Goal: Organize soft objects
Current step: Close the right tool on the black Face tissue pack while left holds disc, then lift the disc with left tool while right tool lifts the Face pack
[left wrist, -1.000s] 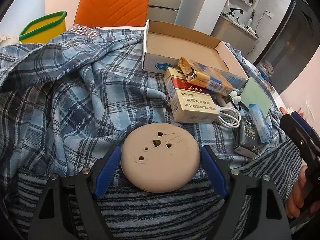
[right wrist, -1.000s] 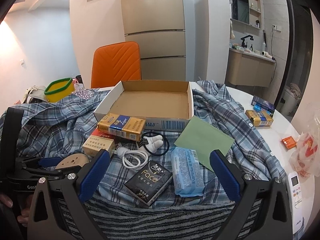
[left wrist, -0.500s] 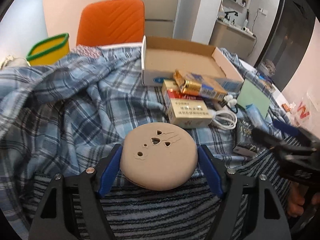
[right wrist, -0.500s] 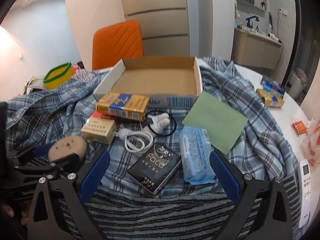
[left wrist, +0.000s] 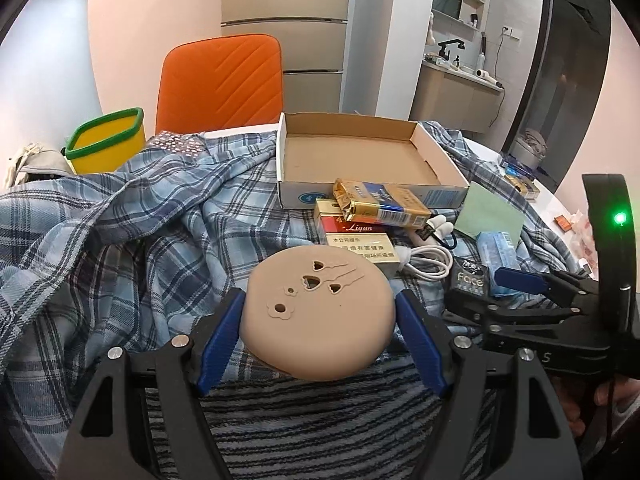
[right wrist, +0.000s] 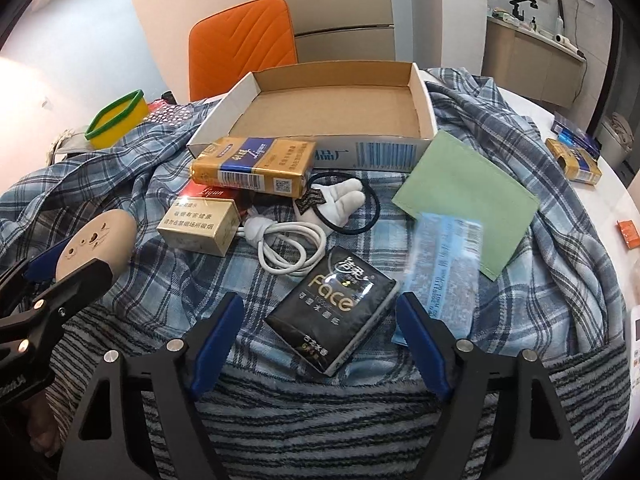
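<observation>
Tan disc [left wrist: 318, 312] gripped in left gripper [left wrist: 320, 336], now raised off plaid shirt [left wrist: 132, 220]. Right gripper [right wrist: 320, 330] has lowered, jaws just closing around black tissue pack [right wrist: 334, 312], pads not yet touching. Box [right wrist: 332, 120] empty.

- One tan round pad [left wrist: 318, 312], heart cut-outs on top.
- One open cardboard box [right wrist: 332, 114].
- Cigarette packs: three counted, the gold-and-blue one [right wrist: 256, 168], the red-and-cream one [right wrist: 198, 222], and another gold one [right wrist: 574, 164] at the table's right edge.
- Tissue packs: two, one black [right wrist: 336, 312] and one light blue [right wrist: 442, 268].
- One green cloth [right wrist: 466, 200].
- One coiled white cable [right wrist: 286, 248].
- One black hair tie [right wrist: 344, 204].
- One yellow tub [left wrist: 106, 146], green rim.
- One orange chair [left wrist: 222, 82].
- One plaid shirt [left wrist: 140, 216] was spread underneath.
</observation>
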{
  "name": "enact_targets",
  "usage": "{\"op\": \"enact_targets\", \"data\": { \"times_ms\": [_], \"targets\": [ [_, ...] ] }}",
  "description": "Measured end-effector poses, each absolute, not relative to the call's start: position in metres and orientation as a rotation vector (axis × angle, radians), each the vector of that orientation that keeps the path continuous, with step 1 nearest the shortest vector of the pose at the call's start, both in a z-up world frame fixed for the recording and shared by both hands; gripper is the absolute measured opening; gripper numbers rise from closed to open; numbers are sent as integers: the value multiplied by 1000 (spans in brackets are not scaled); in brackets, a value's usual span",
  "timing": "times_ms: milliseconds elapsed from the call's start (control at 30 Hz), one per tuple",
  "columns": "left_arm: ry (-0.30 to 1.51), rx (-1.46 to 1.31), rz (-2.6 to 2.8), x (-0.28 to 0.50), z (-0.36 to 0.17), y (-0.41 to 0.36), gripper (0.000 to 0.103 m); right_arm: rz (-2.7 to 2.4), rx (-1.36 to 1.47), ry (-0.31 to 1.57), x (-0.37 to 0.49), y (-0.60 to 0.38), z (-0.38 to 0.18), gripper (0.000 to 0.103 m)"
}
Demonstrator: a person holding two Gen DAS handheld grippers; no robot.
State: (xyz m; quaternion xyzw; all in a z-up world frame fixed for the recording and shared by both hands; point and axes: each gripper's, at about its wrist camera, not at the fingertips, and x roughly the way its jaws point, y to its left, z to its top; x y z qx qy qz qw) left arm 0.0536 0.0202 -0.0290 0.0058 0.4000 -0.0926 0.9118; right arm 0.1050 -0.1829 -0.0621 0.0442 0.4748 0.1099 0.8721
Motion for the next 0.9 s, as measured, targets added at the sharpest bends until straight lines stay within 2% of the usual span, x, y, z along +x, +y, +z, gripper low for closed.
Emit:
{"op": "enact_targets", "data": {
  "times_ms": [133, 433, 567, 900],
  "targets": [
    [816, 12, -192, 51, -26, 19, 75, 250, 102, 1011, 110, -177, -62, 73],
    [803, -16, -191, 47, -23, 24, 76, 126, 54, 1042, 117, -173, -69, 73],
    [799, -17, -172, 45, -22, 28, 76, 68, 152, 1081, 118, -191, -75, 72],
    [806, -23, -159, 41, -24, 31, 76, 67, 87, 1058, 117, -178, -74, 55]
  ]
}}
